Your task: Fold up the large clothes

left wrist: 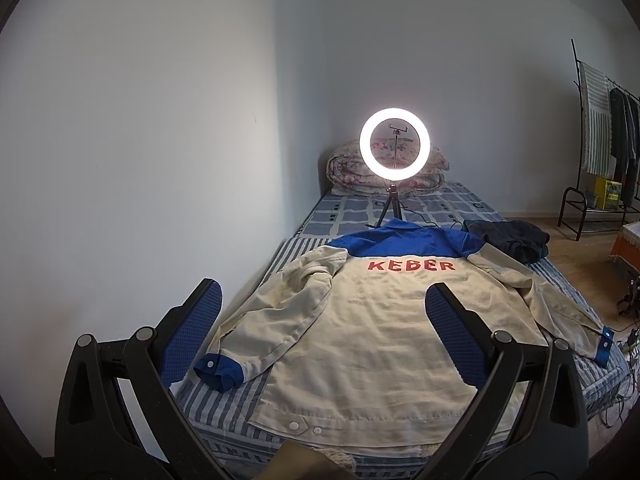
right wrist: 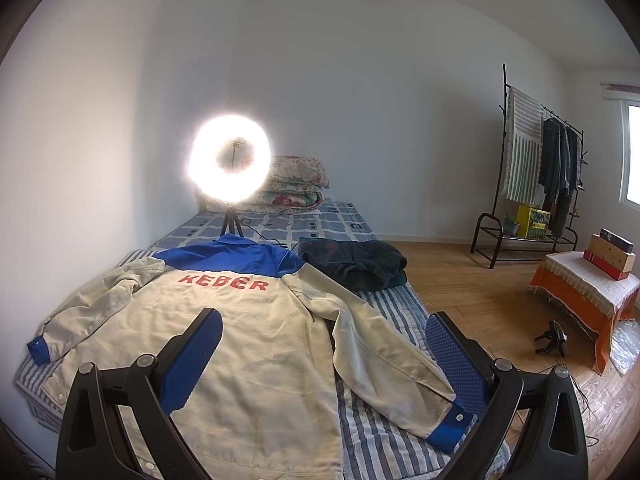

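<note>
A cream jacket (left wrist: 360,336) with a blue yoke, blue cuffs and red "KEBER" lettering lies back-up and spread flat on the striped bed (left wrist: 224,408). It also shows in the right wrist view (right wrist: 256,340). Its sleeves lie out to both sides: left cuff (left wrist: 218,370), right cuff (right wrist: 452,426). My left gripper (left wrist: 324,312) is open and empty above the jacket's lower back. My right gripper (right wrist: 324,332) is open and empty above the jacket's right side and sleeve.
A lit ring light (left wrist: 395,148) on a small tripod stands behind the collar. A dark garment (right wrist: 352,264) lies on the bed's right side. Folded quilts (right wrist: 296,188) sit at the head. A clothes rack (right wrist: 536,168) and an orange-covered table (right wrist: 580,292) stand on the wooden floor.
</note>
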`<state>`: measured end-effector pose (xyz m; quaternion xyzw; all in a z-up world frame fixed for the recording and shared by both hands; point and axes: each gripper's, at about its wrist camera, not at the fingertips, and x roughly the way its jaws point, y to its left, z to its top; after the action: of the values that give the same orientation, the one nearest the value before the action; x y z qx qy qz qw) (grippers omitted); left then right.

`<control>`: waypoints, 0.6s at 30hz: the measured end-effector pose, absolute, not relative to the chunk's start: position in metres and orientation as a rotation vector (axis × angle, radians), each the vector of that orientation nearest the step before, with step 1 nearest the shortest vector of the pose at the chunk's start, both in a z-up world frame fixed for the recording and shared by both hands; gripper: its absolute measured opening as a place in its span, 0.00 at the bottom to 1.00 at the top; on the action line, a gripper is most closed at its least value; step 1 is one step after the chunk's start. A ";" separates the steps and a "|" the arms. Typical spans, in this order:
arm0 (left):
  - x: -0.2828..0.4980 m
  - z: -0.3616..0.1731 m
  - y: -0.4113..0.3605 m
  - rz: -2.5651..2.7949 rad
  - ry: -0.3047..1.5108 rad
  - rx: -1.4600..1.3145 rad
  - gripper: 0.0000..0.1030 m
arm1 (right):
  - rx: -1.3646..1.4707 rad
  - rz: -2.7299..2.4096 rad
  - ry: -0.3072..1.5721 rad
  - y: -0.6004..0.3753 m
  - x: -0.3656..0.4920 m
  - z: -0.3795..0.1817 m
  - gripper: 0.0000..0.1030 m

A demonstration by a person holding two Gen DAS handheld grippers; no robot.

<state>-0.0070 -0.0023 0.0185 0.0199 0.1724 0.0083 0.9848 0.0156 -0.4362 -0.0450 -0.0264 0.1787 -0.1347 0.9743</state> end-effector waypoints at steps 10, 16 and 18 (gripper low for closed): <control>-0.007 0.018 -0.002 0.015 0.342 0.039 1.00 | -0.051 -0.272 0.362 -0.437 0.015 -0.046 1.00; -0.008 0.017 -0.001 0.015 0.343 0.039 1.00 | -0.052 -0.272 0.362 -0.437 0.015 -0.046 1.00; -0.008 0.017 -0.001 0.014 0.341 0.040 1.00 | -0.053 -0.272 0.361 -0.437 0.015 -0.046 1.00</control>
<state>-0.0081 -0.0014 0.0170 0.0198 0.1699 0.0071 0.9852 0.0152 -0.4367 -0.0462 -0.0265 0.1790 -0.1349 0.9742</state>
